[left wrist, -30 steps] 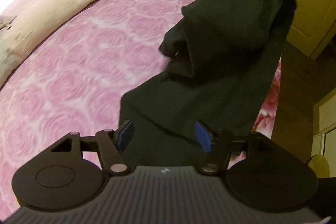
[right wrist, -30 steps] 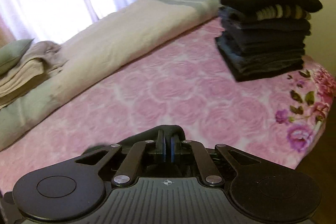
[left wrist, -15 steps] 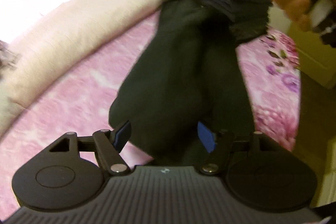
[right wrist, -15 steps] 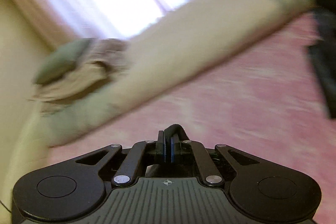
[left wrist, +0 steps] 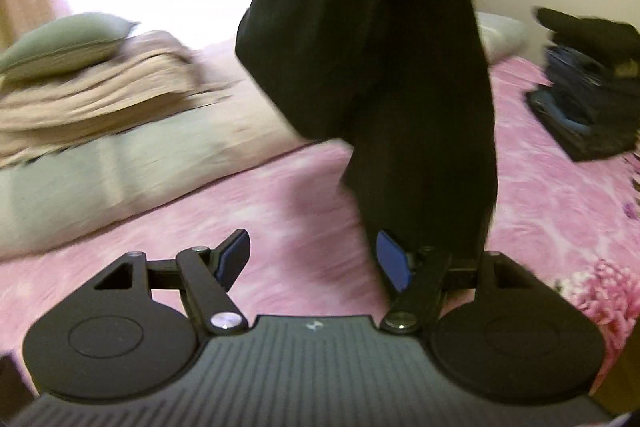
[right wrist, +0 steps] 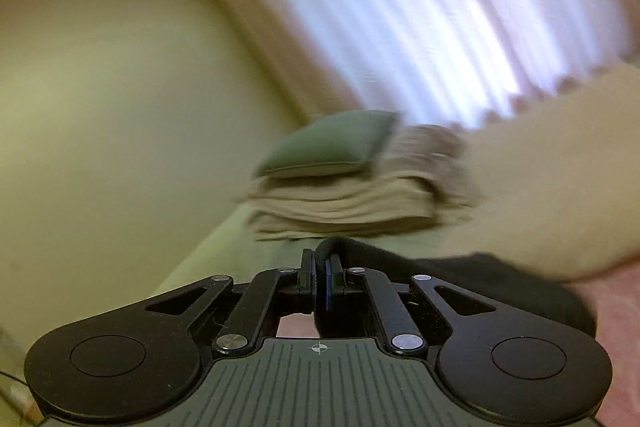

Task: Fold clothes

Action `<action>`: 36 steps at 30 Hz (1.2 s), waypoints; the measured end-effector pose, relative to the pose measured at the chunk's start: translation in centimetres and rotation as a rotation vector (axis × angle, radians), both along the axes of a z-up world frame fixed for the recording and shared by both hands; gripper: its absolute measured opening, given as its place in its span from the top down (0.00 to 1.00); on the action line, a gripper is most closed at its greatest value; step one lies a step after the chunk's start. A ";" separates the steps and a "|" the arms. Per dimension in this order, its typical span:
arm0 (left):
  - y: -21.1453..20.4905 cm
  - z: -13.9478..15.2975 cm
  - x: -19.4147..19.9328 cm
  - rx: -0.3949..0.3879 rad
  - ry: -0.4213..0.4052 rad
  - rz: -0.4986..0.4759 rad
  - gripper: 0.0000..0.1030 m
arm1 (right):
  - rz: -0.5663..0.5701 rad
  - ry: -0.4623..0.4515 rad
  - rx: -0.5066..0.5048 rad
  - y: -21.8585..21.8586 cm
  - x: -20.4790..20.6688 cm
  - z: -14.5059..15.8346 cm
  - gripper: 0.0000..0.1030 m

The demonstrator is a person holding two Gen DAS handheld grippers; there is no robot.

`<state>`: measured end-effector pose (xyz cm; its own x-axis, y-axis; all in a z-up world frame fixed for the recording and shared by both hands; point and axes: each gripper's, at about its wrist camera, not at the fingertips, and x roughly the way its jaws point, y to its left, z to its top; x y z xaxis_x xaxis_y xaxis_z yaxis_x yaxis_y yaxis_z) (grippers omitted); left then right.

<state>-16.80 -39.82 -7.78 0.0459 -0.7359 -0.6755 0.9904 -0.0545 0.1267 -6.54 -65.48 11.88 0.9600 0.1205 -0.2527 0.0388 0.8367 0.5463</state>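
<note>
A black garment [left wrist: 380, 59] hangs from above over the pink rose-patterned bed [left wrist: 304, 203] in the left wrist view. Its lower end drops behind my left gripper's right finger [left wrist: 394, 265]. My left gripper [left wrist: 312, 261] is open, and nothing is between its pads. My right gripper [right wrist: 318, 281] is shut on a fold of the black garment [right wrist: 460, 271], which trails off to the right below it. The right wrist view is tilted and blurred.
A stack of folded dark clothes [left wrist: 592, 95] sits at the bed's far right. Folded beige blankets [left wrist: 100, 91] with a green pillow [left wrist: 64, 41] lie on a rolled pale duvet [left wrist: 140, 163] at the left. A bright curtained window [right wrist: 460, 7] is behind.
The right gripper has lifted the garment and swung left, its view turning from the bed to the wall and window. The garment now hangs higher, right of the left gripper's gap.
</note>
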 end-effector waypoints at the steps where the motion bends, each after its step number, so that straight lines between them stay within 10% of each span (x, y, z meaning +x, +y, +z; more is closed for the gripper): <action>1: 1.0 0.2 1.7 0.000 -0.006 0.027 0.36 | 0.030 -0.016 -0.014 2.0 0.8 0.5 0.97; 11: 11.6 2.0 14.3 -0.020 -0.073 0.201 0.36 | -0.084 -0.129 -0.091 8.1 5.3 3.7 0.98; 24: 12.8 -6.7 6.4 0.210 -0.027 -0.023 0.36 | -0.636 0.608 0.024 -1.9 -11.1 -19.5 0.97; 36: 7.3 -13.7 1.6 0.303 -0.137 -0.178 0.35 | -0.041 0.784 -0.157 8.1 -7.4 -30.7 0.97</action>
